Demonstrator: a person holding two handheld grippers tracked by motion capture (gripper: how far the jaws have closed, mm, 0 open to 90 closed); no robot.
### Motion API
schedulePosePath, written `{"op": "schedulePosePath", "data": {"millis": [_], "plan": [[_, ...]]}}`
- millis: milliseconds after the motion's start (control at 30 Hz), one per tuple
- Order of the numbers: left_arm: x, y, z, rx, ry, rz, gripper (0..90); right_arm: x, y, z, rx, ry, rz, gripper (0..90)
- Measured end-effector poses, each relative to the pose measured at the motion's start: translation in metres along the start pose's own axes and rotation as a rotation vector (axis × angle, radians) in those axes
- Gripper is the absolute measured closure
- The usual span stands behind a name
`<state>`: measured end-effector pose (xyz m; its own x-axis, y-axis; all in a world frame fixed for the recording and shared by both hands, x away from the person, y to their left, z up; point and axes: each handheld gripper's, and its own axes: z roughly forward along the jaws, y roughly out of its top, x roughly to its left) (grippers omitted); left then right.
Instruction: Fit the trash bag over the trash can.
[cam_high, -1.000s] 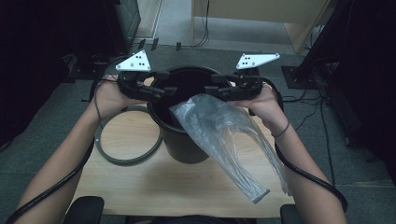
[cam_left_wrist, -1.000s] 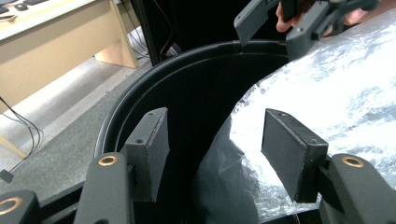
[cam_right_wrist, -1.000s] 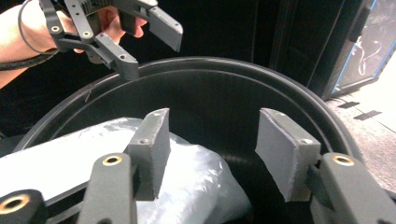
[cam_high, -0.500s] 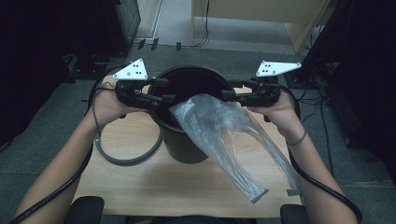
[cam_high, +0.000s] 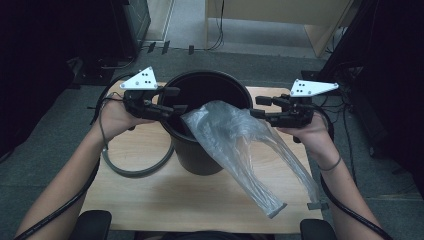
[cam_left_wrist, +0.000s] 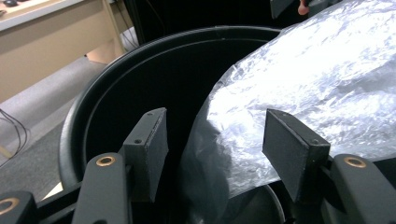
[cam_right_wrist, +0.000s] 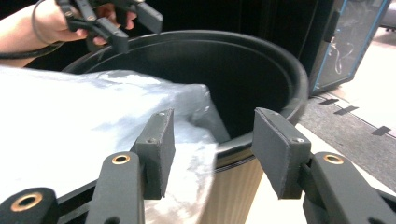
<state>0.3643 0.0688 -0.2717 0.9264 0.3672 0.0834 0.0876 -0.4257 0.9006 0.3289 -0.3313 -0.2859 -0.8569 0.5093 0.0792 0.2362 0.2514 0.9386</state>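
Observation:
A black bucket (cam_high: 210, 76) stands on the wooden table (cam_high: 165, 200). A clear plastic bag (cam_high: 235, 135) hangs over its front rim and runs down to the table's front right. My left gripper (cam_high: 176, 100) hovers at the bucket's left rim, open; in the left gripper view (cam_left_wrist: 217, 140) the bag's edge (cam_left_wrist: 327, 84) lies between the pads without being pressed, with the bucket (cam_left_wrist: 140, 51) behind. My right gripper (cam_high: 256, 107) is at the right rim, open; in the right gripper view (cam_right_wrist: 212, 144) the bucket's rim (cam_right_wrist: 299, 79) passes between the jaws and the bag (cam_right_wrist: 70, 121) lies to the left.
A grey ring (cam_high: 135, 167) lies flat on the table, left of the bucket and partly under it. A small dark piece (cam_high: 316, 206) sits near the front right edge. Beyond the table are a black cabinet (cam_high: 130, 20) and a wooden desk (cam_high: 280, 15) on the grey floor.
My right gripper has moved right, from over the bucket's mouth out to its right rim. The left gripper has drawn slightly left. The bag hangs much as before.

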Motion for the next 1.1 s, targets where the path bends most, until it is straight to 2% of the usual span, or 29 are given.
{"op": "schedulePosePath", "data": {"millis": [100, 233, 467, 700, 867, 1100], "plan": [[-0.004, 0.000, 0.000, 0.000, -0.007, 0.009, 39.4, 0.007, -0.001, -0.001, 0.004, 0.020, -0.015, 49.1], [-0.008, 0.000, -0.001, -0.002, -0.012, 0.016, 39.3, 0.018, -0.004, -0.001, 0.019, 0.039, -0.063, 48.4], [-0.015, -0.001, -0.001, -0.009, -0.029, 0.020, 39.3, 0.034, -0.007, -0.001, 0.004, 0.074, -0.083, 47.2], [-0.022, -0.004, 0.002, -0.004, -0.056, 0.022, 39.3, 0.049, -0.005, 0.008, -0.020, 0.131, -0.124, 39.3], [-0.026, -0.005, 0.004, -0.001, -0.070, 0.022, 39.3, 0.058, -0.002, 0.019, -0.022, 0.170, -0.142, 37.2], [-0.030, -0.004, 0.006, 0.002, -0.079, 0.024, 40.1, 0.065, 0.000, 0.031, -0.020, 0.199, -0.165, 35.9]]}}
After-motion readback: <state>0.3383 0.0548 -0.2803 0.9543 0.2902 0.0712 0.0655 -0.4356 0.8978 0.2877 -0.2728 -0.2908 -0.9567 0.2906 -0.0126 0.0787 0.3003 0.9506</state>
